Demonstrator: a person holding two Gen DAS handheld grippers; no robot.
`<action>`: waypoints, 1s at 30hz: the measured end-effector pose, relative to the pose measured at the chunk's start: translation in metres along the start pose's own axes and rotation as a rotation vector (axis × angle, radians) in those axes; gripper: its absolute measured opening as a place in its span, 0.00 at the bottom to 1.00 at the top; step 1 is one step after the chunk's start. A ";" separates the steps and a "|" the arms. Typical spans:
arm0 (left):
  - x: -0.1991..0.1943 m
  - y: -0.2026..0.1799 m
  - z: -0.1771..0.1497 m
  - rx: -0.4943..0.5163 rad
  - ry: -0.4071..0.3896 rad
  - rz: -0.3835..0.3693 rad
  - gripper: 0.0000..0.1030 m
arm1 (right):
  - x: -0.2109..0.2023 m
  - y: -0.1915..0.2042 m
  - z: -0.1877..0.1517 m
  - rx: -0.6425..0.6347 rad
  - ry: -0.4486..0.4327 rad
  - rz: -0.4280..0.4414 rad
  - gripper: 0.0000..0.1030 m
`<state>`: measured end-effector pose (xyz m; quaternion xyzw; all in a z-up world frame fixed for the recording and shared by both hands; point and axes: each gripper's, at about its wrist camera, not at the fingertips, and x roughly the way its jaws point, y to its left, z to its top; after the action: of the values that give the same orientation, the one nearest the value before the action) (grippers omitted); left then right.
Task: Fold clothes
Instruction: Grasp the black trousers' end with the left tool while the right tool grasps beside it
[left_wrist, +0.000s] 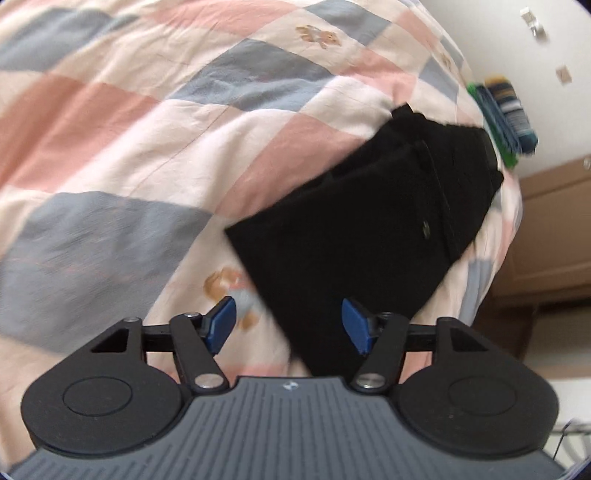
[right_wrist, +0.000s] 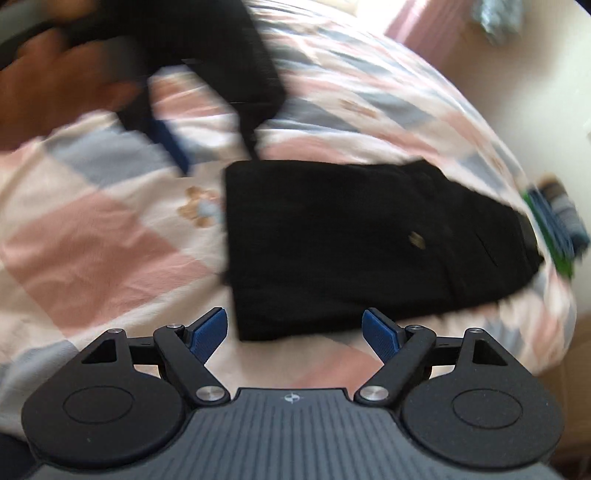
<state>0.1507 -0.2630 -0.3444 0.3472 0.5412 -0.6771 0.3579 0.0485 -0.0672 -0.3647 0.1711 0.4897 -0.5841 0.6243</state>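
While both sets of blue pads stand spread and empty, the right gripper hangs just above the near edge of a folded pair of black trousers lying flat on a bed, its fingers straddling that edge without touching the cloth. Seen from the left wrist, the left gripper is likewise parted, one pad over the trousers and the other over a bear print on the checked quilt. Pink, grey-blue and cream squares of the quilt cover the bed on all sides of the garment. Beyond the trousers' far end, at the bed's edge, lies a stack of folded clothes in green and blue, blurred in both views. Farther off in the right wrist view, the left gripper shows as a dark blur, with a hand behind it. A brown cabinet stands past the bed.
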 end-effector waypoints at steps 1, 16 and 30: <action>0.010 0.004 0.003 -0.010 0.002 -0.007 0.59 | 0.007 0.012 -0.002 -0.044 -0.014 -0.030 0.78; 0.057 0.045 0.010 -0.275 -0.066 -0.153 0.41 | 0.068 0.045 -0.041 -0.487 -0.253 -0.267 0.74; -0.045 -0.108 0.028 -0.277 -0.409 -0.317 0.23 | -0.010 -0.272 0.031 0.089 -0.311 0.570 0.23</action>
<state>0.0784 -0.2690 -0.2485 0.0623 0.5926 -0.7002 0.3932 -0.1806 -0.1564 -0.2447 0.2373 0.2949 -0.4260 0.8217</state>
